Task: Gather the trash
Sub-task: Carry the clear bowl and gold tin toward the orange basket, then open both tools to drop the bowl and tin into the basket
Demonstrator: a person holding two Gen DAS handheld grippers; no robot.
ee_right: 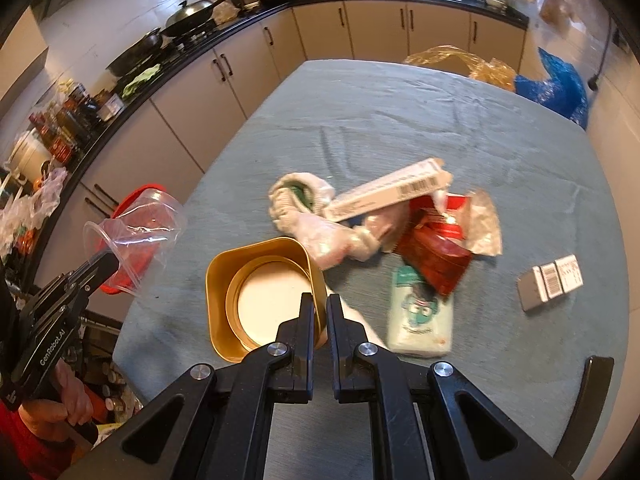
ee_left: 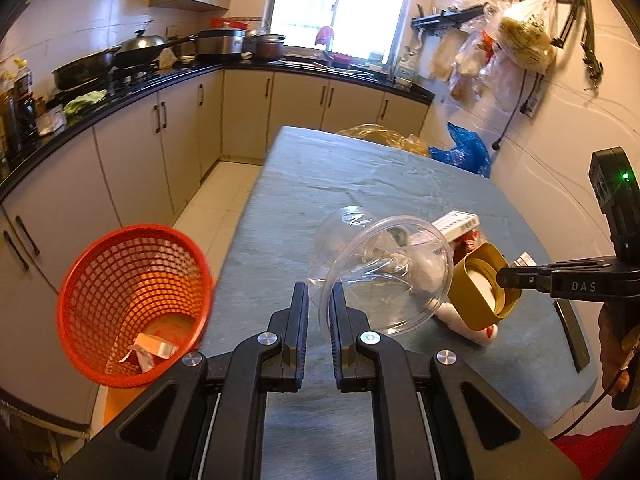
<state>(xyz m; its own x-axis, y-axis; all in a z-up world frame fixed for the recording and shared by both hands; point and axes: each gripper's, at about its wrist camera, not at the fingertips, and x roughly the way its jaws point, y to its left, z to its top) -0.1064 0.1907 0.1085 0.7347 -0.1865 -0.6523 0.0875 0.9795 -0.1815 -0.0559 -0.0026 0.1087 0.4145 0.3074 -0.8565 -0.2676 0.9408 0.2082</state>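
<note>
My left gripper (ee_left: 319, 292) is shut on the rim of a clear plastic cup (ee_left: 380, 268), held above the table; the cup also shows in the right wrist view (ee_right: 136, 236). My right gripper (ee_right: 320, 304) is shut on the wall of a gold tin (ee_right: 260, 292), lifted over the table; the tin also shows in the left wrist view (ee_left: 480, 288). A red mesh basket (ee_left: 132, 304) stands off the table's left edge with a scrap of trash inside. A pile of trash lies on the table: a long white box (ee_right: 388, 192), a red wrapper (ee_right: 440, 256), a white-green packet (ee_right: 420, 320), crumpled white plastic (ee_right: 320, 220).
The table (ee_right: 400, 112) has a grey-green cloth. A small barcoded box (ee_right: 552, 280) lies at its right. A yellow bag (ee_right: 460, 60) and a blue bag (ee_right: 552, 84) sit at the far edge. Kitchen counters with pots (ee_left: 140, 48) run along the left and back.
</note>
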